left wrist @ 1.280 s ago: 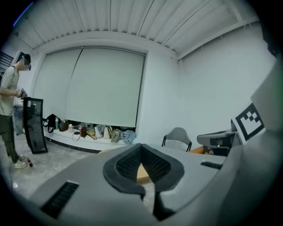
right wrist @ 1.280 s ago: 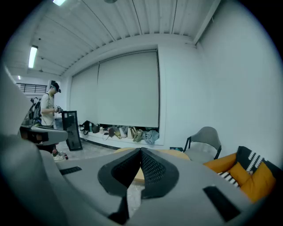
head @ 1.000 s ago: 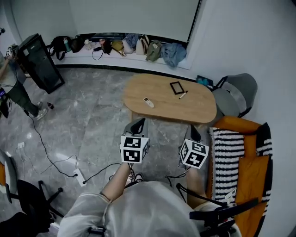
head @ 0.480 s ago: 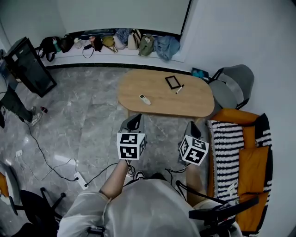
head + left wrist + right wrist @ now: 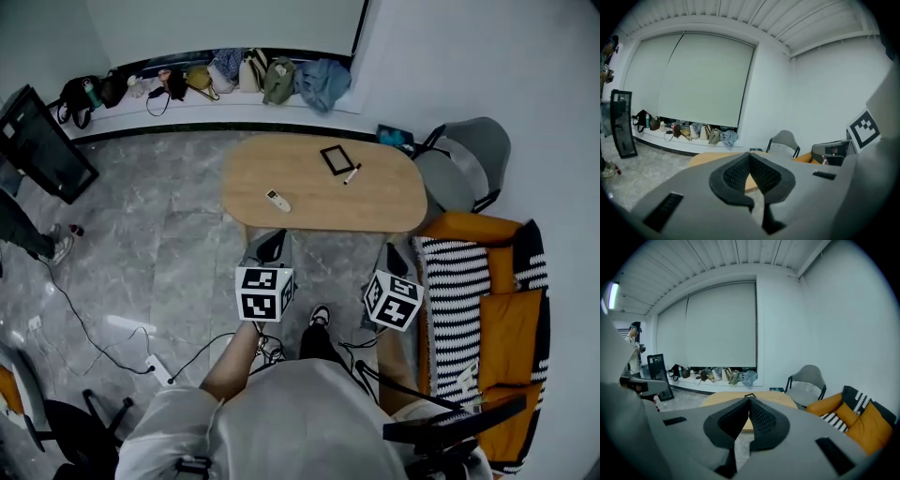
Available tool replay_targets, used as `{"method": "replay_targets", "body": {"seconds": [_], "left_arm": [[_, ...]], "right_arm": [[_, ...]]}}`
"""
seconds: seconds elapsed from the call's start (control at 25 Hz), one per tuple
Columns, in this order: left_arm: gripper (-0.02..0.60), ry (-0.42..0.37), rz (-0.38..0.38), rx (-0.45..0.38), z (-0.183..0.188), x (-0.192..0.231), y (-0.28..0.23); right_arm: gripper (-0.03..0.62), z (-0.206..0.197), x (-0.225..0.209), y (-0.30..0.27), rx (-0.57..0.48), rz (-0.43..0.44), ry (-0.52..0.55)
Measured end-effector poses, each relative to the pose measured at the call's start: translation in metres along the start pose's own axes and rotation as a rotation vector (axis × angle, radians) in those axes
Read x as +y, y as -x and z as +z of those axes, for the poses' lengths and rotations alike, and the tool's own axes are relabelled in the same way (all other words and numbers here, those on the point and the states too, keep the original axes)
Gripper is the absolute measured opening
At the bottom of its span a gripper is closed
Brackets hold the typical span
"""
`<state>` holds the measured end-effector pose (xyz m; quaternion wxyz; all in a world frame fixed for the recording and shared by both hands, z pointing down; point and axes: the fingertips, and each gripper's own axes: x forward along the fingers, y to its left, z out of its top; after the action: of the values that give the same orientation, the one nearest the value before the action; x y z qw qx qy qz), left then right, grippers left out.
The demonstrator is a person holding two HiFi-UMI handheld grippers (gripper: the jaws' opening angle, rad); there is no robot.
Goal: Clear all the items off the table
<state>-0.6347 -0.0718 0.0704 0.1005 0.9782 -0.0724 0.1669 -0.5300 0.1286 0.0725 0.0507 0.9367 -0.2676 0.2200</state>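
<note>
Left tool [image 5: 278,238], right tool [image 5: 391,253] closed, empty | remote [image 5: 277,201] on table [image 5: 375,202] well ahead

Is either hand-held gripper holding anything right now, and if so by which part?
Nothing is held. The left hand-held gripper and right hand-held gripper are both shut and empty, short of the table, where the remote and pen lie.

A pale oval wooden table [image 5: 384,202] stands on the grey marble floor [image 5: 159,216]. On it lie a small white remote control [image 5: 277,200] at the near left and, farther right, a flat black-framed rectangle [image 5: 337,158] with a black-and-white marker pen [image 5: 352,173] just beside it. The left gripper [image 5: 271,244] and right gripper [image 5: 393,255] hover short of the near edge. A grey chair [image 5: 464,173] stands at the table's right end.
</note>
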Motion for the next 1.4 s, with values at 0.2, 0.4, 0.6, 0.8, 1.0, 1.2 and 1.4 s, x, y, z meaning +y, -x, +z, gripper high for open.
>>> {"method": "replay_targets", "body": {"seconds": [0.2, 0.4, 0.6, 0.8, 1.0, 1.2, 1.4], "left_arm": [[0.008, -0.009, -0.002, -0.004, 0.023, -0.009, -0.057], [0.008, -0.029, -0.009, 0.015, 0.041, -0.028, -0.113], [0.008, -0.027, -0.004, 0.037, 0.051, -0.043, -0.163], [0.008, -0.017, 0.014, 0.044, 0.059, -0.052, -0.199], [0.008, -0.021, 0.033, 0.047, 0.062, -0.059, -0.223], [0.008, -0.028, 0.047, 0.059, 0.065, -0.058, -0.24], [0.008, -0.024, 0.041, 0.061, 0.071, -0.051, -0.265]], "right_arm": [[0.025, 0.021, -0.025, -0.047, 0.011, 0.009, 0.003], [0.025, 0.037, -0.059, -0.094, 0.034, 0.017, -0.01], [0.025, 0.051, -0.089, -0.137, 0.054, 0.038, -0.014], [0.024, 0.059, -0.11, -0.171, 0.082, 0.066, 0.002], [0.025, 0.063, -0.13, -0.195, 0.088, 0.077, -0.002], [0.025, 0.064, -0.135, -0.211, 0.103, 0.089, -0.01], [0.025, 0.066, -0.136, -0.232, 0.115, 0.088, -0.017]]}}
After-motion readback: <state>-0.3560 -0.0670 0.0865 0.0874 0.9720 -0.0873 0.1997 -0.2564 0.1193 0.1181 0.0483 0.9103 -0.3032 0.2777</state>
